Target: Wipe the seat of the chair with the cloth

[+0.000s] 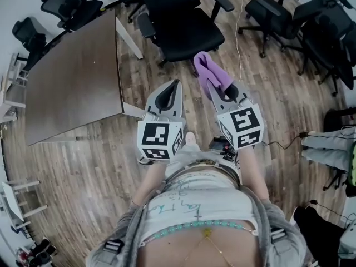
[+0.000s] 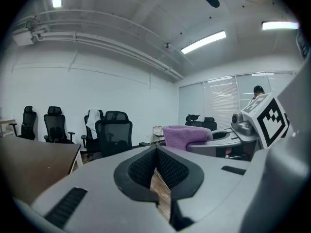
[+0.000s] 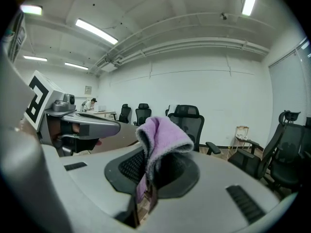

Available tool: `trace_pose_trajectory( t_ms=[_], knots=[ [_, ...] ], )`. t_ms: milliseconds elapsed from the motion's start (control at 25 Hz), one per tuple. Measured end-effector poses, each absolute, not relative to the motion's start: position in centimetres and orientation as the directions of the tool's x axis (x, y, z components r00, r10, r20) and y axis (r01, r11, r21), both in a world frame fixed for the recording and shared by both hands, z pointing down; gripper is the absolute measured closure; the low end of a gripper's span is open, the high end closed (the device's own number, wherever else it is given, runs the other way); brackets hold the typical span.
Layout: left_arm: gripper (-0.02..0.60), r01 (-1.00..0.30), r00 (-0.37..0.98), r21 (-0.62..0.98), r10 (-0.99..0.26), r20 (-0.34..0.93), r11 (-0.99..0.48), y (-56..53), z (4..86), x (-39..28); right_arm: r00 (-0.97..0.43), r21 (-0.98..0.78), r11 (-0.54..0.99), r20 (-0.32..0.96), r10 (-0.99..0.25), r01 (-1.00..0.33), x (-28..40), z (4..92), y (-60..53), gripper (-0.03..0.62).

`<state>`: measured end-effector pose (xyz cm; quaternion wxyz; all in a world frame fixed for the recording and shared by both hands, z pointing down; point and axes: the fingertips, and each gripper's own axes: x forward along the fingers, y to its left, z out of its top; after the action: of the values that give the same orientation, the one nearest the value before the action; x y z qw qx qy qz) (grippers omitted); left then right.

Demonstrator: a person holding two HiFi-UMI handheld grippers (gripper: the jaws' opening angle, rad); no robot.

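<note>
Cloth (image 1: 210, 70) gripped in right claw (image 1: 216, 89), just short of the chair (image 1: 181, 21)

Purple cloth folds over the tips of the right claw, whose jaws are clamped on it. In the right gripper view it bunches up above the jaws, and a thin tail of it hangs down in the slit between them. The left claw (image 1: 173, 87) is held just beside the right one. Its jaws are pressed together at the tips with nothing between them, and only wood floor (image 1: 100, 149) shows through the narrow gap lower down. Both claws point at the black office chair straight ahead. The cloth is just in front of the front edge of the seat (image 1: 194, 38); whether it touches the seat cannot be told. A brown desk (image 1: 72, 77) stands to the left, and other black chairs (image 1: 267, 13) stand around the room.
</note>
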<state>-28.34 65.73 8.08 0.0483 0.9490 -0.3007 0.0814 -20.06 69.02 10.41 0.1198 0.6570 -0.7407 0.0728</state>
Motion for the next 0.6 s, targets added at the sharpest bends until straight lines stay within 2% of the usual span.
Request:
trace_pose_trajectory(
  t_ms=[600],
  knots=[
    [0.578,-0.576,0.809,0.072,-0.557,0.188,-0.814,58.7,8.9,-29.5,-0.052,0.008,0.055,0.263,-0.963,-0.998,-19.1,10.8,62.9,0.546]
  ],
)
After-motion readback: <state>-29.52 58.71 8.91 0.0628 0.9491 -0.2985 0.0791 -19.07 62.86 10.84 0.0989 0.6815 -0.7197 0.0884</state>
